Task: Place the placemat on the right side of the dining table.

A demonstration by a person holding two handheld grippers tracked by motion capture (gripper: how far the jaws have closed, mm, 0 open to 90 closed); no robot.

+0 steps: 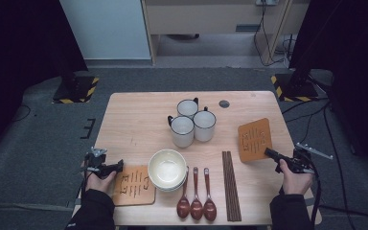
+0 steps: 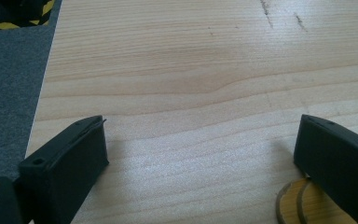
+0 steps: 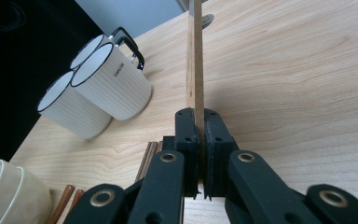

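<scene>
Two brown wooden mats with slotted patterns lie on the table [image 1: 134,120]. My right gripper [image 1: 267,152] is shut on the near corner of the right mat [image 1: 254,139]. In the right gripper view the jaws [image 3: 196,112] clamp this thin mat [image 3: 195,65], which shows edge-on and throws a shadow on the wood beside it. At the table's left edge my left gripper [image 1: 120,166] is open, just left of the other mat [image 1: 134,186]. Bare wood lies between its jaws [image 2: 203,123], and that mat's rim [image 2: 303,205] peeks in by one jaw.
Three white mugs [image 1: 191,122] stand grouped at the middle back. Stacked cream bowls [image 1: 166,168] sit at the front centre, with three brown spoons [image 1: 196,201] and dark chopsticks [image 1: 231,184] to their right. Black stands and cables are on the floor behind the table.
</scene>
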